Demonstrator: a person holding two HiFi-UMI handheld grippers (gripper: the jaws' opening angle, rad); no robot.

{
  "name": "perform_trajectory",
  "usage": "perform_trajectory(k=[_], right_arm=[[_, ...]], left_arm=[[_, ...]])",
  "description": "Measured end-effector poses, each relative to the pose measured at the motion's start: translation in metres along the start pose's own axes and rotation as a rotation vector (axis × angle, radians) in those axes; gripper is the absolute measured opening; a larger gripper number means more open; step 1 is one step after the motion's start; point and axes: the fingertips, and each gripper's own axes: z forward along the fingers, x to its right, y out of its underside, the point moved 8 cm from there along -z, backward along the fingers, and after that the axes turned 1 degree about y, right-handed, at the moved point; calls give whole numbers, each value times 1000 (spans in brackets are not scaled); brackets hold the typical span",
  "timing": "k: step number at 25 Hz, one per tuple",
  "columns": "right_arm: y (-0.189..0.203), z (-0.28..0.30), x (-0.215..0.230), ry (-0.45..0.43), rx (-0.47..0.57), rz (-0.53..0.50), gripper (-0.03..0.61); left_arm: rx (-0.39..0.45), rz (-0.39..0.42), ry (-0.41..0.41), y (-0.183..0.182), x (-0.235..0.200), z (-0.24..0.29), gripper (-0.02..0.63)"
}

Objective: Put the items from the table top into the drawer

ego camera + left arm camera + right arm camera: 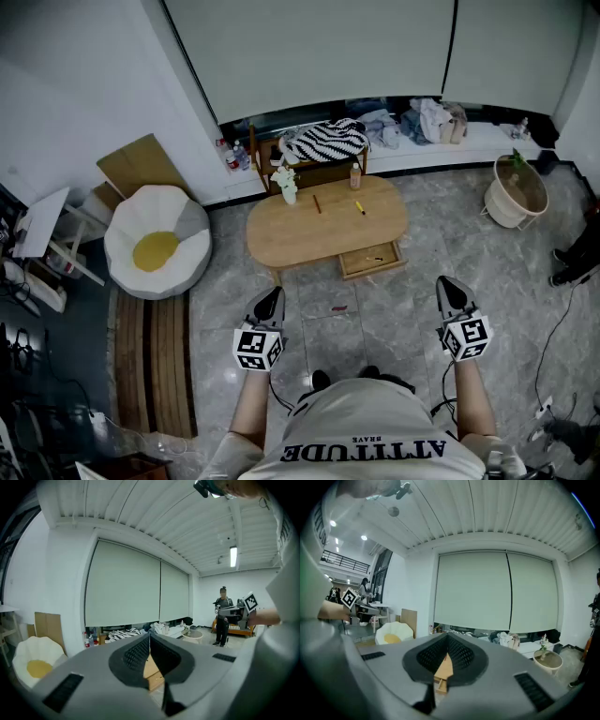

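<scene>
An oval wooden table (281,244) stands some way ahead of me on the marble floor. Its drawer (372,259) is pulled open at the front right, with a small item inside. On the table top lie a brown stick-like item (317,203) and a yellow pen (359,207), with a small bottle (355,177) and a white vase of flowers (289,186) near the back. My left gripper (272,299) and right gripper (451,291) are both shut and empty, held well short of the table. A sliver of the table (151,668) (443,667) shows between the jaws in both gripper views.
A white and yellow egg-shaped cushion seat (157,241) sits left of the table. A wooden rack with a striped cloth (326,140) stands behind it. A round basket planter (518,190) is at the right. A small red object (338,307) lies on the floor before the table. A person (222,615) stands far off.
</scene>
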Motion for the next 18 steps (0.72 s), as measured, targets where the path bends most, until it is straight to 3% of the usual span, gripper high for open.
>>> perform_trajectory(k=[18], right_arm=[[4,-12,24,-14,17,21,20]], left_arm=[[-1,-1,-29,3,28,-1,21]])
